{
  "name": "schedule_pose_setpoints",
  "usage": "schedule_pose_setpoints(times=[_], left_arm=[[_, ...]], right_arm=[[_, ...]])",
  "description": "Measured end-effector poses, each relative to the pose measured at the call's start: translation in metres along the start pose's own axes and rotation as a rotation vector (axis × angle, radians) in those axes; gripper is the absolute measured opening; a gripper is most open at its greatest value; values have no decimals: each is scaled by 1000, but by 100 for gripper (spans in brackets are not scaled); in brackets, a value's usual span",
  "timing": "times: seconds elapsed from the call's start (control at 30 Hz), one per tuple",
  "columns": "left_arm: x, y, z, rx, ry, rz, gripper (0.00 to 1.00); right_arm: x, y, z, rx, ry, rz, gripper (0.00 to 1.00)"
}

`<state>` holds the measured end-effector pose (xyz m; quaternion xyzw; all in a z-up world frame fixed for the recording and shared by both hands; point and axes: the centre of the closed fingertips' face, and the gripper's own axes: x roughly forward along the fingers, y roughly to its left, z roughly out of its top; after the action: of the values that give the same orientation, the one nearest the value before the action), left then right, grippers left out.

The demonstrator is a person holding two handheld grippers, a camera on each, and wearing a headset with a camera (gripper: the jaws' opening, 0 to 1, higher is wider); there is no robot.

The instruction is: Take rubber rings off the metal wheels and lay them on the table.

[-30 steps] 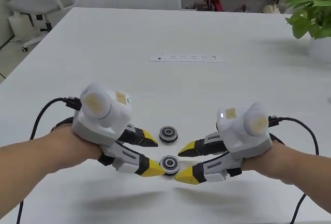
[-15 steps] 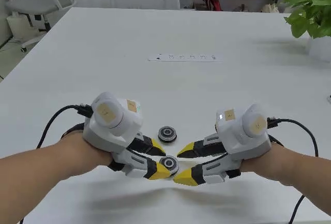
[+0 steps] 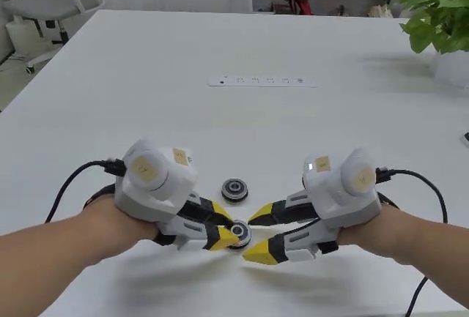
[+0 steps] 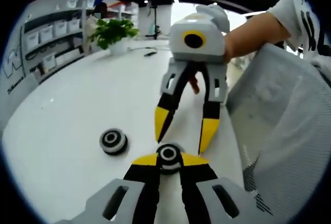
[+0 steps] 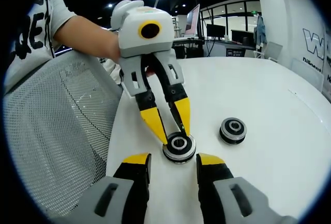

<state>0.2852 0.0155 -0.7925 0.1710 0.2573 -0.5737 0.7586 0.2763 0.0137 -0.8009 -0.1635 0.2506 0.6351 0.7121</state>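
Two black rubber-ringed metal wheels lie on the white table [image 3: 308, 134]. The near wheel [image 3: 239, 233] [image 4: 169, 153] [image 5: 179, 147] sits between the yellow tips of my left gripper [image 3: 227, 235] [image 4: 169, 159] [image 5: 173, 131], which is shut on it. Facing it from the right, my right gripper [image 3: 255, 238] [image 5: 173, 161] [image 4: 183, 137] stands open, its tips just short of that wheel on either side. The second wheel [image 3: 234, 189] [image 4: 113, 141] [image 5: 233, 130] rests free a little farther back.
A white power strip [image 3: 254, 80] lies mid-table. A potted plant [image 3: 440, 9] stands at the far right corner, and chairs [image 3: 44, 2] beyond the far left edge. Cables trail from both grippers toward the near table edge.
My left gripper has shifted right and gone from open to shut on the near wheel. The right gripper has barely moved.
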Motion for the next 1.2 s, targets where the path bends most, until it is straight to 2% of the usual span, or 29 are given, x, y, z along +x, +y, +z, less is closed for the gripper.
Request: schedule_pose_setpoints(times=[0.2,0.4,0.5,0.77,0.9,1.2], left_arm=[[0,0,0,10,-44,-2,14],[0,0,1,-21,-81,0,14],[1,1,1,-31,-95,5,14],[1,0,1,16,-88,12,14],[1,0,1,34,-86,16,14],[1,0,1,36,-85,22,13]], right_arm=[[-2,-4,3,40,-31,-12,32],[-4,-9,7,95,-72,-31,31],[-4,-8,6,110,-76,-31,30],[4,-2,1,120,-56,-19,29],[4,-6,1,107,-58,-48,28],[9,-7,4,69,-58,-79,27]])
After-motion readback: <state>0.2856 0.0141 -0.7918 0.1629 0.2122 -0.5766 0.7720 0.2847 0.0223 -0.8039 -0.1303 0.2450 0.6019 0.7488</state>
